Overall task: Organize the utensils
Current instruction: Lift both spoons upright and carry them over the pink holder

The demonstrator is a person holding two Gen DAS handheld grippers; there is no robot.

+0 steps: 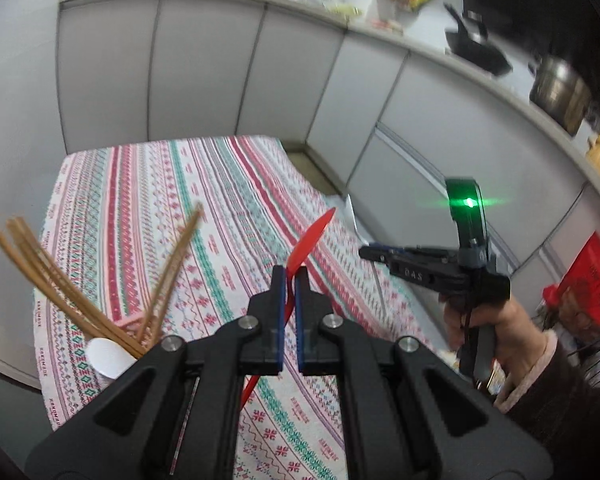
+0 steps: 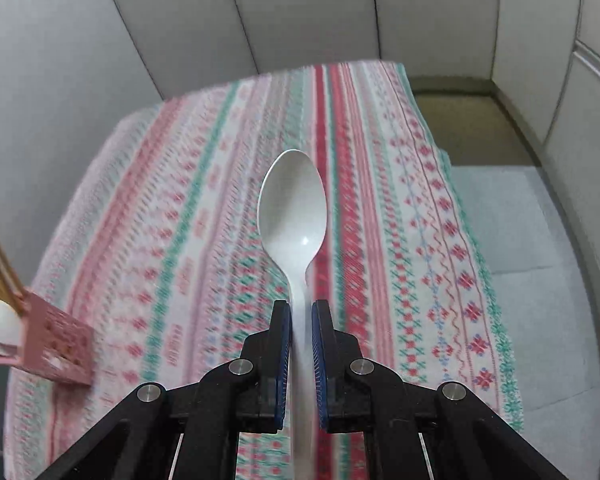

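While both tongs hang above the striped tablecloth (image 2: 380,200), the left gripper (image 1: 289,280) pinches a red spoon (image 1: 310,240) and the right gripper (image 2: 301,312) pinches a white spoon (image 2: 294,216) by its handle. A pink holder (image 2: 56,348) with chopsticks (image 1: 60,288) sits left; lower each spoon handle-first, upright, avoiding the sticks.

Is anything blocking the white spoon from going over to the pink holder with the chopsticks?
Nothing visible is. The right gripper holds the white spoon above the patterned tablecloth, and the pink holder stands off to its left. Only bare cloth shows between them. Chopsticks already fan out of the holder.
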